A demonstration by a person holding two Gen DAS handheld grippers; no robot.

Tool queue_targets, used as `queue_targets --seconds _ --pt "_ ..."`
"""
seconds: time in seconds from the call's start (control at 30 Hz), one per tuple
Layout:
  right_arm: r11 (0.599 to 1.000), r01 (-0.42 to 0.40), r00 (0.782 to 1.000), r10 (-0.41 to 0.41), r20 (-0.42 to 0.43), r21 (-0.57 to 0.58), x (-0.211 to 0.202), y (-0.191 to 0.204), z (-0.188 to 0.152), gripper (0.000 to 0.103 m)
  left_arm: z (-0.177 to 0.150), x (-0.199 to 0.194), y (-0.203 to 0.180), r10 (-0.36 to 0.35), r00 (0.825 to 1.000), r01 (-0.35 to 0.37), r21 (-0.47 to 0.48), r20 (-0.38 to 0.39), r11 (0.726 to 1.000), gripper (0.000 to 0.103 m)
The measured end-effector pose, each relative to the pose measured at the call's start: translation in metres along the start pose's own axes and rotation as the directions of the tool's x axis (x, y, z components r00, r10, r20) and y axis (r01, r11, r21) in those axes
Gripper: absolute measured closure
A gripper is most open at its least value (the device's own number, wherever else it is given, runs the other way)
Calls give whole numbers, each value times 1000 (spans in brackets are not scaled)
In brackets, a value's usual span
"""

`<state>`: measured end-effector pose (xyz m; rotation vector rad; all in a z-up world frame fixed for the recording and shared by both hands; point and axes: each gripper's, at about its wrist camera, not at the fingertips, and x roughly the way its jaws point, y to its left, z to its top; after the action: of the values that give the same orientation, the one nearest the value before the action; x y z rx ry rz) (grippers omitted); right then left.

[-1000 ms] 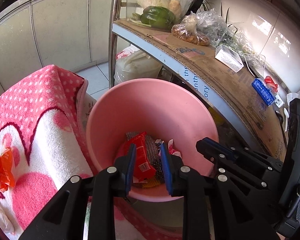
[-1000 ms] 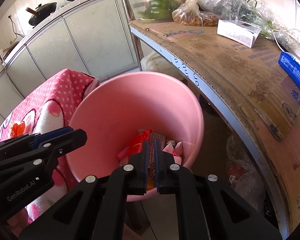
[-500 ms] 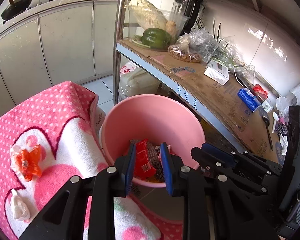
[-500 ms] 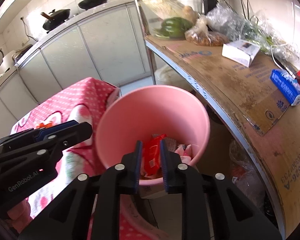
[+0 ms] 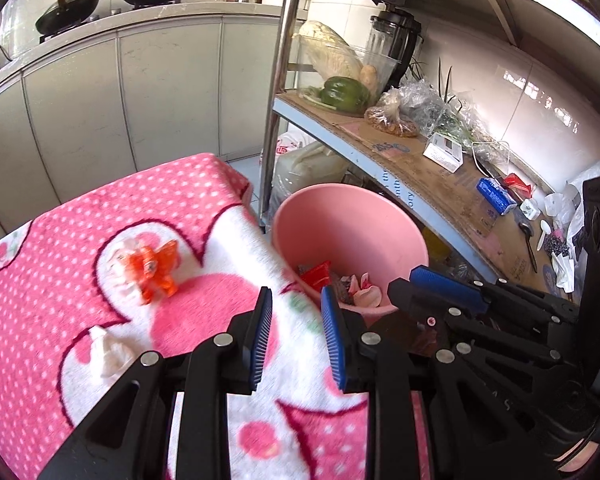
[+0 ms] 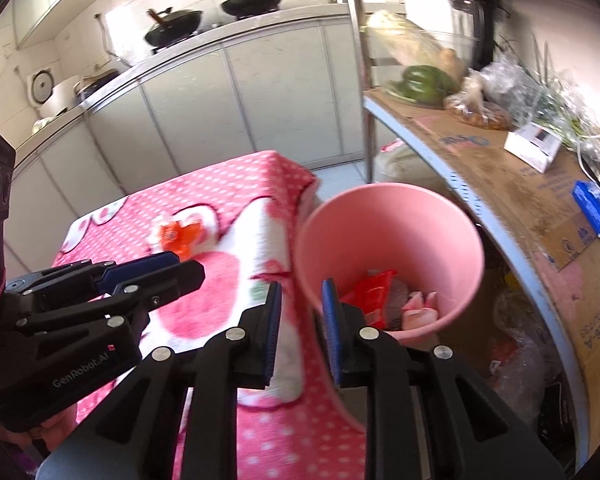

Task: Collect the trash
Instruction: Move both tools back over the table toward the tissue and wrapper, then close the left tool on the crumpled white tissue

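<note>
**Tongs empty, wrapper next**

Both tongs, left [image 5: 296, 338] and right [image 6: 300, 334], hang released with nothing between them. Ahead and left of them, the orange wrapper [image 5: 153, 270] lies on the pink-covered desk [image 5: 52, 280]; the pink bin [image 5: 352, 236], already holding trash, stands ahead and right. Likely next step: reach forward-left and pinch the wrapper, then the white scrap [image 5: 110, 354].

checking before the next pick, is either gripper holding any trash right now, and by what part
Nothing is held. The left gripper and right gripper both stand open and empty above the pink polka-dot towel.
</note>
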<state>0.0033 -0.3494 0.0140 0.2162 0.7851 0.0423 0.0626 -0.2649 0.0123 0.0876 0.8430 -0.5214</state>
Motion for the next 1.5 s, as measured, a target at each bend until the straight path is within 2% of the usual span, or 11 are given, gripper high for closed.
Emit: queue_targets --seconds 0.37,0.63,0.87,1.07,1.4,1.5 --pt "994 -78 996 74 -49 -79 5 58 -16 81 -37 -49 54 75 996 -74 -22 54 997 79" --pt "987 -127 989 118 -93 -98 18 81 -28 81 -71 -71 109 113 992 -109 -80 50 991 79" --pt "981 -168 979 154 -134 -101 34 90 -33 81 -84 -58 137 102 995 -103 -139 -14 985 79" --pt "978 -189 972 174 -155 -86 44 88 -34 81 -69 -40 125 74 997 -76 -125 -15 989 79" --pt "980 -191 971 181 -158 -55 54 74 -30 81 -57 -4 125 126 991 -129 -130 -37 983 79" --pt "981 -190 971 181 -159 -45 56 72 -27 81 -57 -3 128 128 991 -130 -141 -23 981 84"
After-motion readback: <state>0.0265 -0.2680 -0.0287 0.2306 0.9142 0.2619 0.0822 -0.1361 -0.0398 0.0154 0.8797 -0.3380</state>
